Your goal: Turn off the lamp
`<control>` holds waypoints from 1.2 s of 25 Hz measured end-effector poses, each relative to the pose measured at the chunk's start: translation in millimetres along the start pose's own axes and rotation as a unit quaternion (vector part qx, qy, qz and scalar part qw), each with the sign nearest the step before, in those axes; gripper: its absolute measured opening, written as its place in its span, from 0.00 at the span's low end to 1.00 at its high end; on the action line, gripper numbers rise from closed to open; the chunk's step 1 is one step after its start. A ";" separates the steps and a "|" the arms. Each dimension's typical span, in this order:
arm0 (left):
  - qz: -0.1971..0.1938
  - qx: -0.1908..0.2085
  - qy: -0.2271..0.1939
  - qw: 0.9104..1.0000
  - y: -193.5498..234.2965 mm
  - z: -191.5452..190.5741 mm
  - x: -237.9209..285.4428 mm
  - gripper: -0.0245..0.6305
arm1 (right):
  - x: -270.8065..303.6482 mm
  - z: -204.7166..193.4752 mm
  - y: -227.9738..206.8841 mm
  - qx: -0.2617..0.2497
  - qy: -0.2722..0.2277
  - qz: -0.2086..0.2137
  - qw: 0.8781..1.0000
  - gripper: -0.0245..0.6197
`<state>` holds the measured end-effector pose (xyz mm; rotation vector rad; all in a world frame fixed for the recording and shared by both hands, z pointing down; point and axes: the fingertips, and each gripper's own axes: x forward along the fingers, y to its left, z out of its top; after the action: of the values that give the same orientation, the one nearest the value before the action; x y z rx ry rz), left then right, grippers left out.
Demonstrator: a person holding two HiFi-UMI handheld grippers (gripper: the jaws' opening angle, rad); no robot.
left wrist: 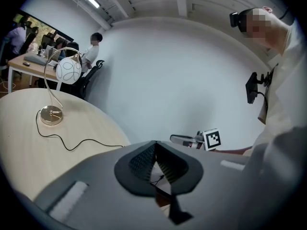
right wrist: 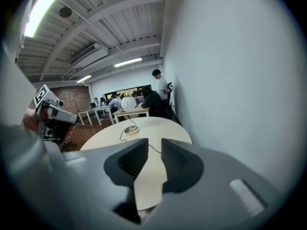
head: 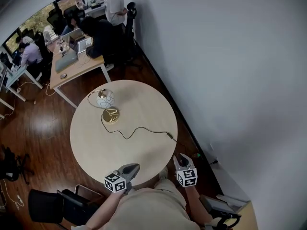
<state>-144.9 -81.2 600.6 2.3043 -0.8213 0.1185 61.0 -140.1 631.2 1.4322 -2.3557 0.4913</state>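
A lamp with a white globe shade (head: 105,98) and a round gold base (head: 110,115) stands on the far left part of the round wooden table (head: 144,104). Its black cord (head: 139,128) snakes to a small dark piece (head: 170,135) near the table's right edge. My left gripper (head: 134,167) hovers over the near edge with its jaw tips touching and nothing between them. My right gripper (head: 181,157) is just off the near right edge, open and empty. Seen along the left gripper (left wrist: 154,143), the lamp (left wrist: 68,70) is far off to the left. Beyond the right gripper (right wrist: 154,142), the lamp (right wrist: 127,102) stands across the table.
A white wall (head: 230,56) runs close along the table's right side. A black chair (head: 57,205) stands at the near left. Behind the table is a long desk (head: 72,66) with laptops, where several people sit or stand. Dark wooden floor surrounds the table.
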 end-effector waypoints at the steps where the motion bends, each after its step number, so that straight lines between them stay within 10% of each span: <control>1: 0.004 -0.001 0.000 1.000 -0.2 1.9 5.8 0.04 | 3.8 -0.8 -6.3 -0.004 0.005 0.003 1.000 0.17; 30: 0.084 -0.018 0.021 0.996 6.0 23.7 131.7 0.04 | 145.2 -91.9 -98.2 -0.130 0.172 0.103 0.971 0.17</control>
<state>-46.7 -169.1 624.7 2.1902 -0.9866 0.2253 95.6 -253.3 789.8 0.9097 -2.1961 0.4244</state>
